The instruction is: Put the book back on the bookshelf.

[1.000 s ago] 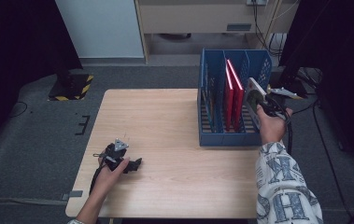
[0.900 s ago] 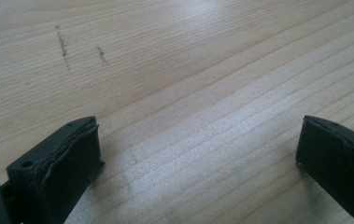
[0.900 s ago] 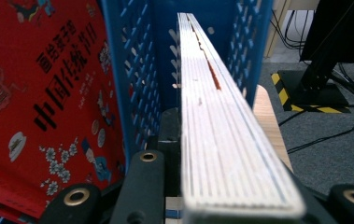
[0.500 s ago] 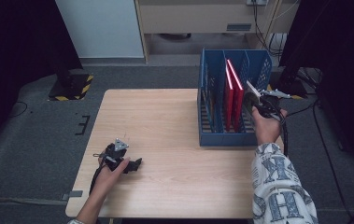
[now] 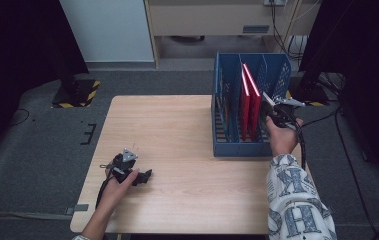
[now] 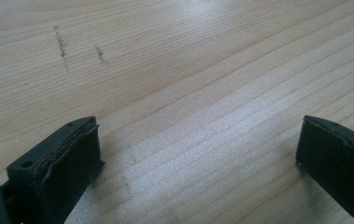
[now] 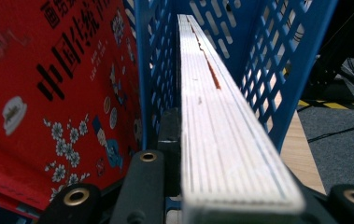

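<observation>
My right gripper [image 5: 275, 111] is at the right end of the blue file rack [image 5: 227, 146], shut on a book [image 7: 221, 121] that it holds by the spine side. In the right gripper view the book's white page edge points away from me into the rightmost slot. A perforated blue divider [image 7: 149, 60] separates it from a red book with Chinese print [image 7: 58, 93]. Two red books [image 5: 249, 97] stand in the middle slots, one leaning. My left gripper [image 5: 144, 176] rests on the wooden table [image 5: 177, 130] near its front left, jaws wide open [image 6: 198, 158] with only bare wood between them.
The rack stands at the table's right edge, with the floor and cables [image 5: 327, 120] just beyond it. A dark stand with a yellow-black striped base [image 5: 77, 95] is on the floor at the far left. A white cabinet [image 5: 107, 30] is behind the table.
My right gripper has carried the book down and a little left, from tilted above the rack's right end to standing in the rightmost slot. The left gripper has not moved.
</observation>
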A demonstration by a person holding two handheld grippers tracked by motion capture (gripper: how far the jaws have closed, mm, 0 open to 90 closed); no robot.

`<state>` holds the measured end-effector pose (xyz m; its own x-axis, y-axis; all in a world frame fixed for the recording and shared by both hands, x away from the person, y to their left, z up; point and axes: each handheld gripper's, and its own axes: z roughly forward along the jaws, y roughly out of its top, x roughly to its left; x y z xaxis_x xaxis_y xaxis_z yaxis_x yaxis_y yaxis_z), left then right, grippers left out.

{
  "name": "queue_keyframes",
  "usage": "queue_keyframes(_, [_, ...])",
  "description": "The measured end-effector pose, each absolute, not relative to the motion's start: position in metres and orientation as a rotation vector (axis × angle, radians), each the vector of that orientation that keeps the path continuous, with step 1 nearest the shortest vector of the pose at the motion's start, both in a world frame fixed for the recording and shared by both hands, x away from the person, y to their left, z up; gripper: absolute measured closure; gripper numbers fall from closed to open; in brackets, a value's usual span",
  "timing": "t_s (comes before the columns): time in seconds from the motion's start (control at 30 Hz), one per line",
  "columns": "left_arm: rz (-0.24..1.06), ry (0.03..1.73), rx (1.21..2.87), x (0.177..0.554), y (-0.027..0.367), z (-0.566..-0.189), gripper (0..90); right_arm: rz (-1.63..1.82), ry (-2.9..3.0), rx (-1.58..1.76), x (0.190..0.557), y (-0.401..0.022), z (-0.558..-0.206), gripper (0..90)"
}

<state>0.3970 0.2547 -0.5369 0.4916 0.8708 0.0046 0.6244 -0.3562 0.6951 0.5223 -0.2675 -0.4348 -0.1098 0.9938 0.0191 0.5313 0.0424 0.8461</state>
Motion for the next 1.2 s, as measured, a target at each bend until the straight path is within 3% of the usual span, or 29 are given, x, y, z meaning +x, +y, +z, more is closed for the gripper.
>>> queue_keyframes(1.2, [0.498,1.224,2.099,0.397,0.254,-0.537,0.0,0.907,1.76,1.59,0.507,-0.266,-0.451,73.7])
